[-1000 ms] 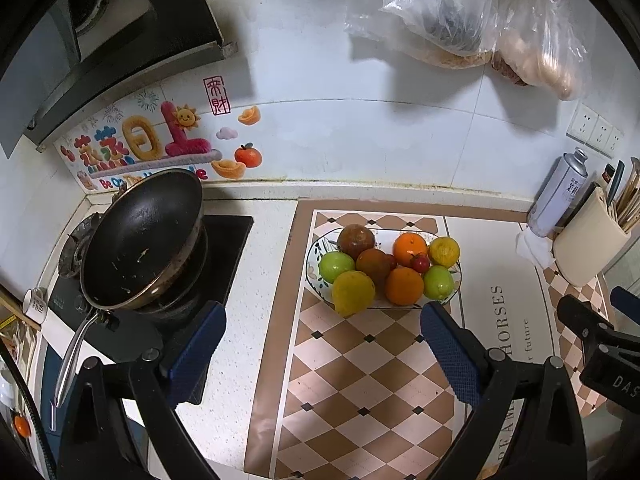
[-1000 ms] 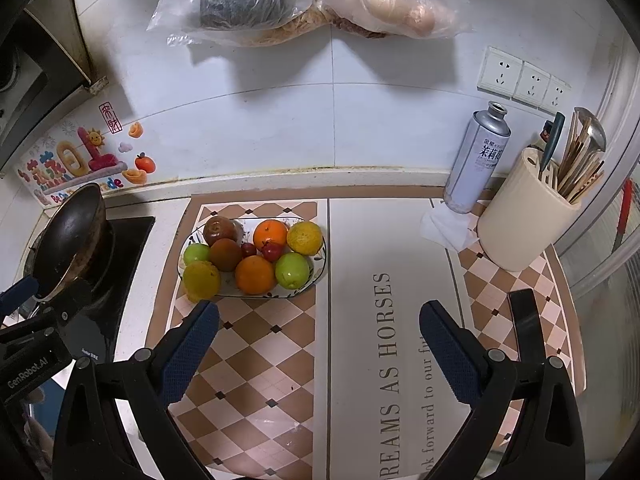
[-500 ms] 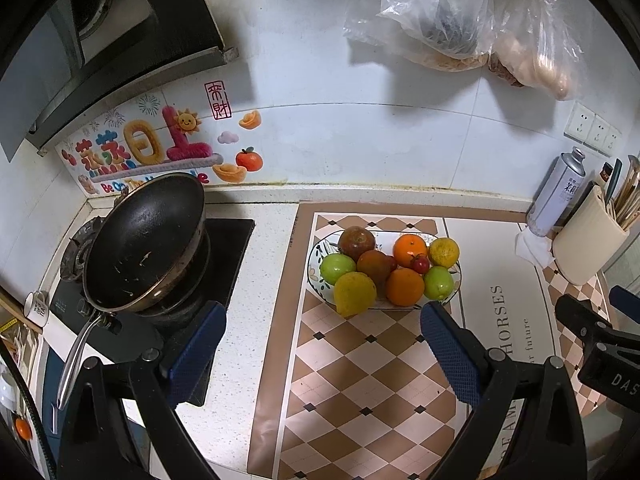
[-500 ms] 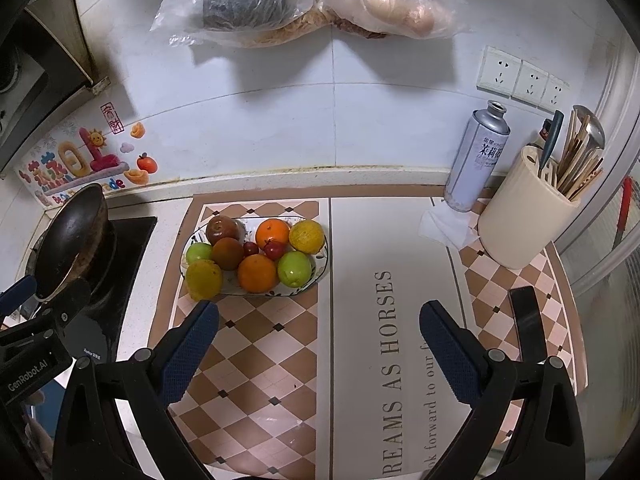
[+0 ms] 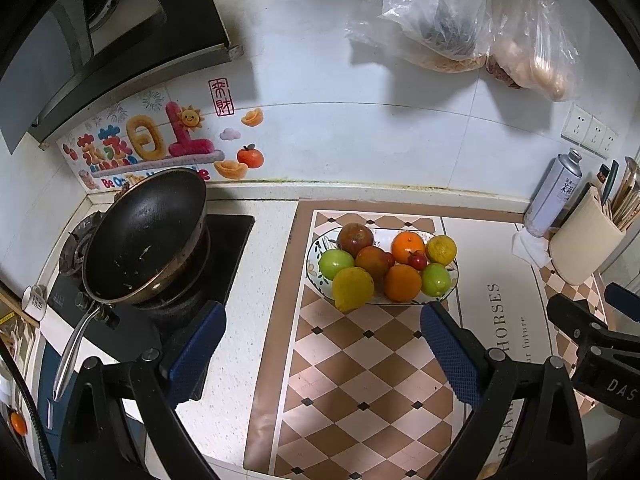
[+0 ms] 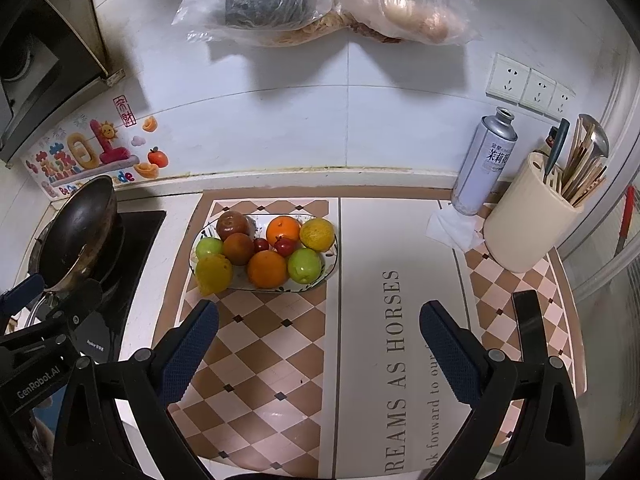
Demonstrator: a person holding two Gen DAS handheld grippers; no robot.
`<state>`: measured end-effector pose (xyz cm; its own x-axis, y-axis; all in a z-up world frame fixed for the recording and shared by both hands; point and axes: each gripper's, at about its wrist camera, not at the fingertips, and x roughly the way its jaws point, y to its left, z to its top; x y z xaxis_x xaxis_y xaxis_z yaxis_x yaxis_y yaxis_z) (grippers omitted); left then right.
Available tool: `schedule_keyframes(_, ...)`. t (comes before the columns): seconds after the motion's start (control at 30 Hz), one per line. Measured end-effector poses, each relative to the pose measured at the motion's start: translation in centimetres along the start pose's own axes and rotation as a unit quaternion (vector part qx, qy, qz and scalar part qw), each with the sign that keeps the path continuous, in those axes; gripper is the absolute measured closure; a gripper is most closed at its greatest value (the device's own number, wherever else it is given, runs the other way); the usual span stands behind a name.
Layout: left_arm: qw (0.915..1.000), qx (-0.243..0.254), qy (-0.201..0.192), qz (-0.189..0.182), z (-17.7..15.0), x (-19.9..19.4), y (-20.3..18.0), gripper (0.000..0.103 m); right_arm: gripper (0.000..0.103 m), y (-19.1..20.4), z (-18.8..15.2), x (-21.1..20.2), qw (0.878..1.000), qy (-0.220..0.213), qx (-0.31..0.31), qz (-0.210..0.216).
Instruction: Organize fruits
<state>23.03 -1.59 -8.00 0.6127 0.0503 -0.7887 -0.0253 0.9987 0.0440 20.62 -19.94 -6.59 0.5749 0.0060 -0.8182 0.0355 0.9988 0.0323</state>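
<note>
1. Both claws hover over the checked mat [image 6: 256,344], short of the plate [image 6: 328,268] and not touching it. The left gripper [image 5: 320,340] has its blue pads spread wide with nothing between them, and the right gripper [image 6: 320,340] is the same: wide apart, empty.

2. Every fruit in view already sits on that plate, near the back of the mat and between the wok [image 5: 144,236] and the spray can [image 6: 486,164]. That would fit a pile waiting to be sorted just as well as one that has just been gathered, so I wouldn't say which.

3. If a piece is to be handled, I'd judge the care lies in the crowding. The fruits touch each other, so a pad pushed between two could roll a third off the rim. Coming in from the open near edge looks safer than reaching across the heap.

4. The pile itself:
   - a yellow lemon [image 6: 214,274] at the near left, overhanging the rim;
   - an orange [image 6: 267,269] and a green apple [image 6: 305,265] along the front;
   - another green apple [image 6: 209,247], two brownish-red round fruits and a second orange behind;
   - a yellowish citrus [image 6: 317,234] at the far right, and two small red fruits tucked in the middle.

5. The skins look smooth and round — likely to slip under a light pinch.
</note>
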Motion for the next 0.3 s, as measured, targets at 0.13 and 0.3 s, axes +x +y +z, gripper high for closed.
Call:
schedule_keyframes(0.13, 1.0000, -0.001, -0.001, -0.001, -0.17, -0.09, 0.04, 0.003, 0.001, 0.06, -0.08, -0.09, 1.000, 0.000, 0.001, 0.000)
schedule_keyframes(0.3, 1.0000, -0.002, -0.002, -0.001, -0.30, -0.19, 0.04, 0.003, 0.001, 0.08, -0.16, -0.27, 1.000, -0.001, 0.001, -0.001)
